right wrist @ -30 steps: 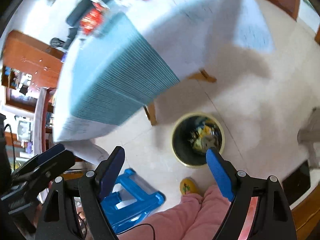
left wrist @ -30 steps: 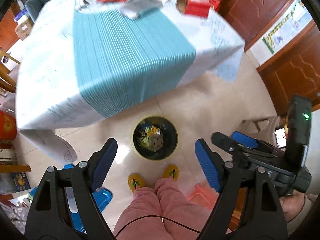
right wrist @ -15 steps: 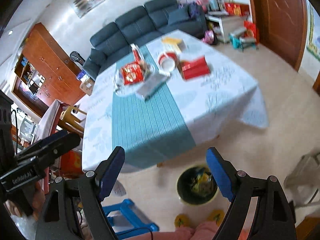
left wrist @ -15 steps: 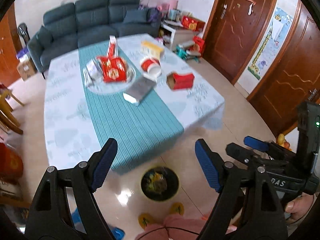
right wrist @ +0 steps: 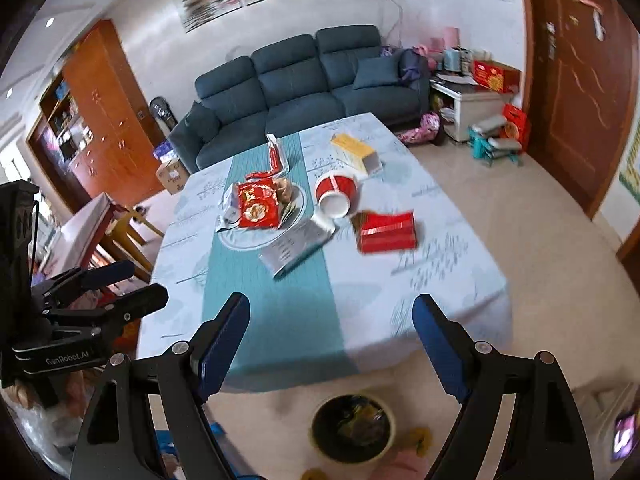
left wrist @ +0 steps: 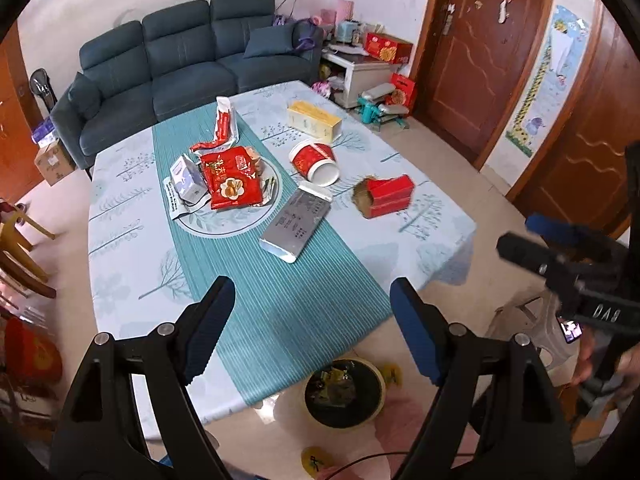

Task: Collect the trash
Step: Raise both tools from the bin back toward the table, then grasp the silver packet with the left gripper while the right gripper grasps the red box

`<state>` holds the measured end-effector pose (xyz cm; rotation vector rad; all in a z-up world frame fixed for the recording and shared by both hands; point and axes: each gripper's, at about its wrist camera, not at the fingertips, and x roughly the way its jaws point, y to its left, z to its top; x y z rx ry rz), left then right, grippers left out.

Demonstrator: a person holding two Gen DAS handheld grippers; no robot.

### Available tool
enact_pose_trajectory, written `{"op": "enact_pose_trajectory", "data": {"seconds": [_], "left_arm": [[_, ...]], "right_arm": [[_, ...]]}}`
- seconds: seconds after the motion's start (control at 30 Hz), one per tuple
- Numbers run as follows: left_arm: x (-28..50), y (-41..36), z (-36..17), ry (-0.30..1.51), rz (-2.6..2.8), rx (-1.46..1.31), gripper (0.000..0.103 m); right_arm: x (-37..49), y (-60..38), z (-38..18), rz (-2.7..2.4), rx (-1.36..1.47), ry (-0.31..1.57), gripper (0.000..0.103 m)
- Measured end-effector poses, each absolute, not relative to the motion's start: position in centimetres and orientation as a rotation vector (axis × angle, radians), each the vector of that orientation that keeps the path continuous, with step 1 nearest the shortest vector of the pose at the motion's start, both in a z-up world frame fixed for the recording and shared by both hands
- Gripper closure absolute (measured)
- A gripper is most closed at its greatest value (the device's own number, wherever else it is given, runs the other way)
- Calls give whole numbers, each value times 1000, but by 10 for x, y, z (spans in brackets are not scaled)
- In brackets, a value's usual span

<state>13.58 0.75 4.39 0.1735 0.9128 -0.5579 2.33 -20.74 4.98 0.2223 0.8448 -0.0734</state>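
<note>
The table (left wrist: 132,240) edge hides part of the bin (left wrist: 344,394); its contents are unreadable.

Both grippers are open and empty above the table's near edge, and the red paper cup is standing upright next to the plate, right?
Not quite. The red paper cup lies tipped on its side beside the plate, as the left wrist view shows. The left gripper and right gripper are indeed open and empty.

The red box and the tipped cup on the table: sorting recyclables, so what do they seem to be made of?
Red box: likely cardboard, slightly glossy red print; its open end shows brown board. Tipped cup: probably coated paper, red printed wall with a white rim and inside.
</note>
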Motion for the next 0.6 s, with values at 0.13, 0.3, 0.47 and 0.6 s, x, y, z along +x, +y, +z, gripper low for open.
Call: {"op": "enact_pose_trajectory", "data": {"seconds": [0.13,0.3,0.47,0.6], "left_arm": [[181,-14,17,975,-508,164,25],[247,-45,-21,1079,-450,143,25],[300,-76,-59,1174,-441,160,25],[323,-90,-85,1249,-453,189,25]], "right_arm": [[81,-242,30,6,162,893,18],[155,-278,-4,135,11,971,18],[216,-295,-45,325,-193,1049,16],[250,-296,-77,478,-358,1106,15]]}}
